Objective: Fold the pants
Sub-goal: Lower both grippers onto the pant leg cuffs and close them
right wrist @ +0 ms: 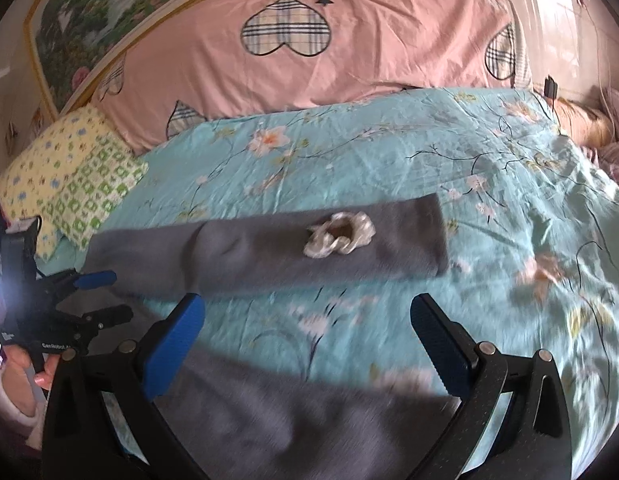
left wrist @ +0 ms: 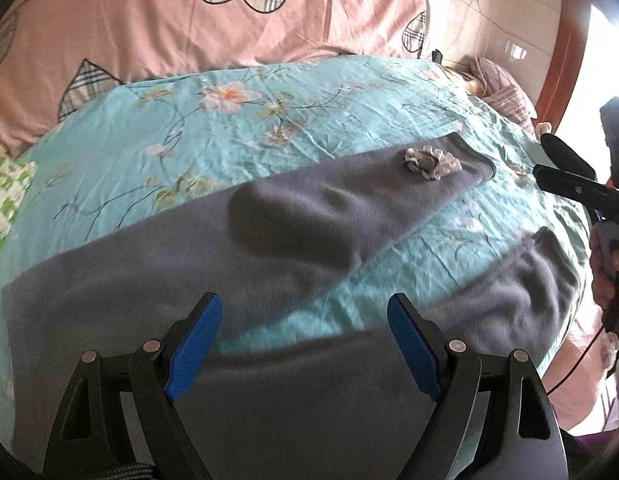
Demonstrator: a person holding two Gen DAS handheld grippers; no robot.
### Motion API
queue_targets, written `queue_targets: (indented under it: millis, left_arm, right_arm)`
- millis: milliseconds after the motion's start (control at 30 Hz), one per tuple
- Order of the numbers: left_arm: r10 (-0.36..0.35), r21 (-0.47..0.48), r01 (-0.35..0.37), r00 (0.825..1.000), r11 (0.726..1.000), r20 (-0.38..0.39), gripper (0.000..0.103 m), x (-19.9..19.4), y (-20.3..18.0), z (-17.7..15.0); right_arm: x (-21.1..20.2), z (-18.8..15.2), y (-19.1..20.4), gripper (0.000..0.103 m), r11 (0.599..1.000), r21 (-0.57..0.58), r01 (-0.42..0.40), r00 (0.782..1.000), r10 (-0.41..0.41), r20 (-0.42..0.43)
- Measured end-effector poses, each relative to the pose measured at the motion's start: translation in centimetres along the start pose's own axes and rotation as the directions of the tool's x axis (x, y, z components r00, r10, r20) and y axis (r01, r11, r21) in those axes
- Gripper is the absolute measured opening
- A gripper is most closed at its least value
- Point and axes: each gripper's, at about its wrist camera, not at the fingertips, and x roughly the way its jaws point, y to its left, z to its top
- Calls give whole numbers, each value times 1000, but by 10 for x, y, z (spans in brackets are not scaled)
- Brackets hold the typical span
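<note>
Grey pants [left wrist: 181,264] lie spread on the teal floral bedspread [left wrist: 309,112], legs apart in a V. The far leg [right wrist: 269,248] carries a small crumpled white and grey cloth [right wrist: 339,234], which also shows in the left wrist view [left wrist: 431,162]. The near leg [right wrist: 277,408] runs under my right gripper. My left gripper [left wrist: 305,344] is open and empty above the waist end and crotch. My right gripper [right wrist: 309,344] is open and empty above the near leg. Each gripper shows in the other's view, the right one [left wrist: 565,176] and the left one [right wrist: 97,296].
A pink quilt with plaid hearts [right wrist: 309,56] lies along the back. A yellow and green patterned pillow [right wrist: 69,176] is at the back left. A framed picture [right wrist: 93,16] hangs on the wall. The bed's near edge is at the right in the left wrist view.
</note>
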Motion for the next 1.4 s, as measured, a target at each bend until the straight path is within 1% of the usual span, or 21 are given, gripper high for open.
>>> queue_targets:
  millis: [133,300,367,433,533,567,633,700,800,833,867,900,933,967,1033,1100,1133,1200,1233,1267,1400]
  left_arm:
    - [-40,25,40,999,999,-17,85,16,5,25]
    - [-87,62,90,995,994,-53,85,45,11,59]
    - [-101,74,106,992,992,-71,85,57,13,71]
    - [-128,94,136,988,986,-90,85,70,14,82]
    - [-149,128,164,981,978,-122,85,90,12,98]
    - [-153,144,171,980,975,-127,85,97,11,104]
    - [-171,173,196,974,965,-147,85,110,8,113]
    - [-194,195,228,964,954,-182,85,126,5,121]
    - [-210,216,265,946,940,-246,85,150,5,127]
    - [-216,221,278,939,935,-269,85,158,5,128]
    - [-206,225,275,936,935,-287,85,167,5,129]
    - [-200,224,275,931,935,-306,85,175,6,129]
    - [-210,219,291,921,932,-329,84,182,7,129]
    - [-220,212,302,915,929,-338,83,186,7,129]
    - [-234,222,318,912,922,-337,74,186,3,129]
    - [-255,249,347,906,904,-337,47,180,-4,127]
    - [-256,265,351,907,898,-336,41,176,-8,126]
    - [-232,303,330,919,894,-319,18,169,-16,124]
    - [-216,317,314,927,895,-307,13,164,-19,122]
    - [-217,316,312,928,896,-302,9,159,-20,123]
    - [-232,293,304,938,906,-257,8,128,-21,124]
  right_arm:
    - [13,19,-21,102,1000,19,17,1000,-17,-16]
    - [36,42,-52,102,998,63,1,999,1,-41]
    - [47,50,-62,99,998,64,11,998,-7,-57]
    - [62,58,-75,88,997,69,27,996,-21,-86]
    - [83,69,-98,79,994,108,34,991,-20,-132]
    - [88,70,-103,78,993,116,34,990,-17,-139]
    - [102,75,-116,70,990,133,43,986,-20,-167]
    - [112,77,-125,66,988,145,47,982,-20,-188]
    - [128,81,-134,60,986,168,22,975,16,-222]
    - [131,82,-135,56,986,169,12,974,27,-226]
    - [134,84,-136,53,986,169,2,972,38,-232]
    - [136,85,-136,48,986,169,-11,970,51,-238]
    - [139,86,-137,42,985,172,-23,967,66,-247]
    - [140,86,-138,37,984,173,-27,965,71,-253]
    - [141,86,-139,22,985,172,-27,962,72,-263]
    - [138,86,-139,15,984,172,-38,963,82,-258]
    - [134,86,-140,14,983,175,-51,964,94,-248]
    - [126,86,-140,12,979,188,-75,967,117,-225]
    - [123,88,-140,11,977,196,-85,968,127,-215]
    - [118,88,-140,11,974,205,-99,970,141,-199]
    - [93,92,-133,9,967,202,-154,973,184,-140]
